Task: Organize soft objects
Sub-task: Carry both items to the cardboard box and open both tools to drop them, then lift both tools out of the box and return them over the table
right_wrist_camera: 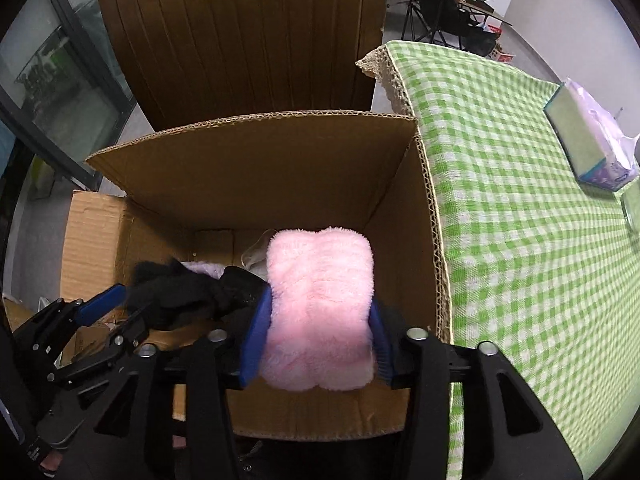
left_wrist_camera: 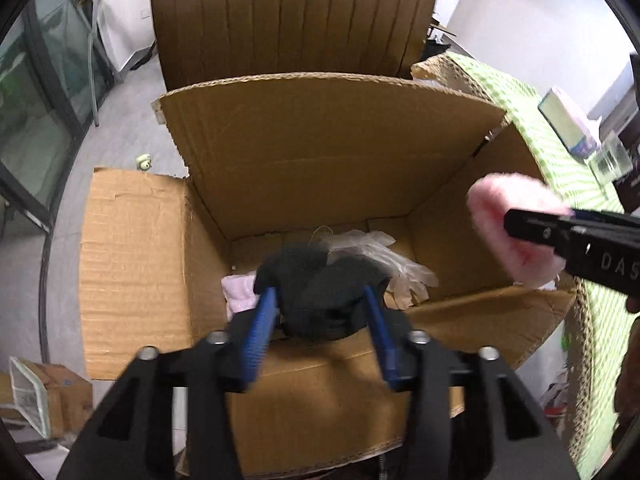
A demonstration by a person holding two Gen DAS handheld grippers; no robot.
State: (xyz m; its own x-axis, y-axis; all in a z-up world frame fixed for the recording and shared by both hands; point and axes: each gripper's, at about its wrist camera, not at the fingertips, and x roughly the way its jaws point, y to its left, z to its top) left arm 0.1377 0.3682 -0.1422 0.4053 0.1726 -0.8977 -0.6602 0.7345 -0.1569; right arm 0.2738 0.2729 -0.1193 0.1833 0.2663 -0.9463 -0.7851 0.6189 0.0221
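An open cardboard box stands below both grippers. Over its near side my left gripper is shut on a black knitted cloth, which bulges between the blue fingers. That gripper and the black cloth also show at the lower left of the right wrist view. To the right, my right gripper is shut on a fluffy pink cloth held above the box. From the left wrist view the right gripper comes in from the right with the pink cloth.
On the box floor lie clear plastic gloves and a pale pink cloth. A brown chair back rises behind the box. A table with a green checked cloth stands to the right, carrying a tissue pack.
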